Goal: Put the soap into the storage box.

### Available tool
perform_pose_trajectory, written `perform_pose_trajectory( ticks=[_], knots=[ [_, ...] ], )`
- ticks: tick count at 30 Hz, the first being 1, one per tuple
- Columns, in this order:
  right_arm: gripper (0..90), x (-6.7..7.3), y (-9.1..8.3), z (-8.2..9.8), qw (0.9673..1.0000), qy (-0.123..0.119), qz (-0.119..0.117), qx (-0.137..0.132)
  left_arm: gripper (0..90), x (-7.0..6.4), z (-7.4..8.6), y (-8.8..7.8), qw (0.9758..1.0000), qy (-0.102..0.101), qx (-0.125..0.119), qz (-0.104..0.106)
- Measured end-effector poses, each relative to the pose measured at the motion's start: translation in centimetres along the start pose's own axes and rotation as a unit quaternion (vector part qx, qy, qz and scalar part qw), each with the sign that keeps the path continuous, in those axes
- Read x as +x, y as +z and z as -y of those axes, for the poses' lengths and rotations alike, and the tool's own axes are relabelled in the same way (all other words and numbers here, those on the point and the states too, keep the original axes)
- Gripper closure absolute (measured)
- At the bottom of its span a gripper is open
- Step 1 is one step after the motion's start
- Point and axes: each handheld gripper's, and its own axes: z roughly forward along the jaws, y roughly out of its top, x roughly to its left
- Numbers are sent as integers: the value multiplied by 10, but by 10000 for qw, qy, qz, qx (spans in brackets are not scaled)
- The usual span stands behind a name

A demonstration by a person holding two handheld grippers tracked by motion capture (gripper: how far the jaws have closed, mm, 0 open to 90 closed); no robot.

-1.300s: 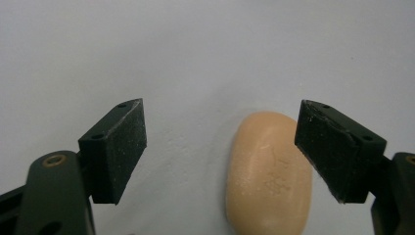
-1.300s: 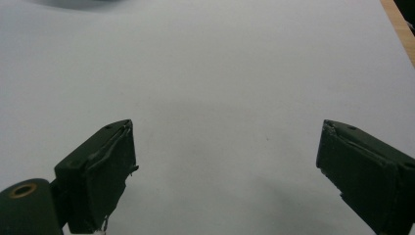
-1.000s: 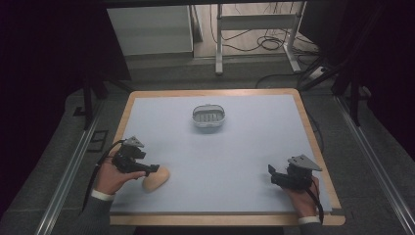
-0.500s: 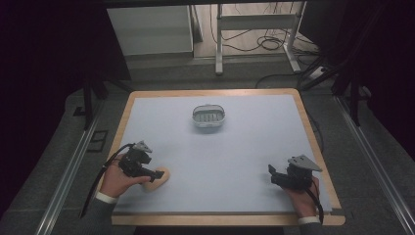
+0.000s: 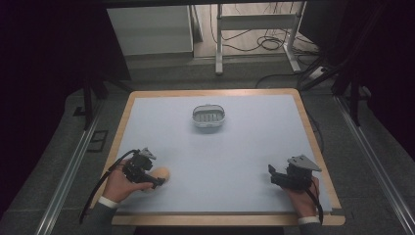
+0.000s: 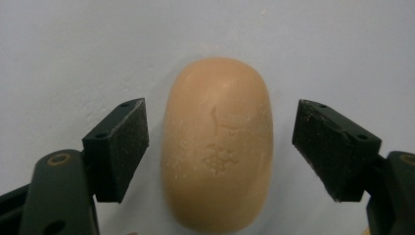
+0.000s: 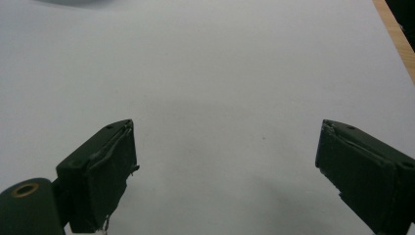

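A tan oval bar of soap (image 6: pixel 218 147) with an embossed mark lies flat on the pale blue table top. My left gripper (image 6: pixel 220 147) is open and straddles it, one jaw on each side with a small gap to the soap. From above, the soap (image 5: pixel 161 174) shows at the table's front left under my left gripper (image 5: pixel 155 181). My right gripper (image 5: pixel 272 175) rests at the front right, open, with bare table between its jaws (image 7: pixel 225 166). A small white soap dish (image 5: pixel 208 117) with a slotted bottom stands at the middle back.
The table (image 5: pixel 244 147) has a wooden rim, which shows at the top right of the right gripper view (image 7: pixel 396 39). Dark floor rails run along both sides of the table. A metal frame and cables stand beyond the far edge.
My left gripper has shifted toward the front and lowered over the soap, which now sits between its jaws. The right gripper has stayed still.
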Motion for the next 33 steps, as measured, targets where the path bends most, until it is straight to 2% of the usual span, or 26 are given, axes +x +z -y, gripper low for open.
perform_pose_trajectory(
  ticks=[11, 14, 17, 23, 27, 30, 33],
  knots=[
    [83, 0, 0, 0, 10000, 18, 23, 24, 259, -2, 3, 14, 9996, 10, 214, -182],
    [83, 0, 0, 0, 10000, 40, 24, 24, 298, -3, 3, 15, 9996, 35, 221, -173],
    [84, 0, 1, 0, 10000, 32, 29, 34, 304, -4, 4, 16, 9994, 49, 295, -189],
    [84, 0, 1, 0, 10000, 35, 45, 42, 320, -4, 5, 16, 9994, 76, 274, -209],
    [84, -1, 1, 0, 10000, 54, 47, 27, 323, -3, 4, 15, 9993, 103, 329, -148],
    [85, -1, 1, 0, 10000, 58, 49, 25, 324, -1, 3, 8, 9995, 120, 232, -156],
    [84, -1, 1, 0, 10000, 64, 56, 31, 324, 1, 1, 2, 9999, 113, 106, -73]
  ],
)
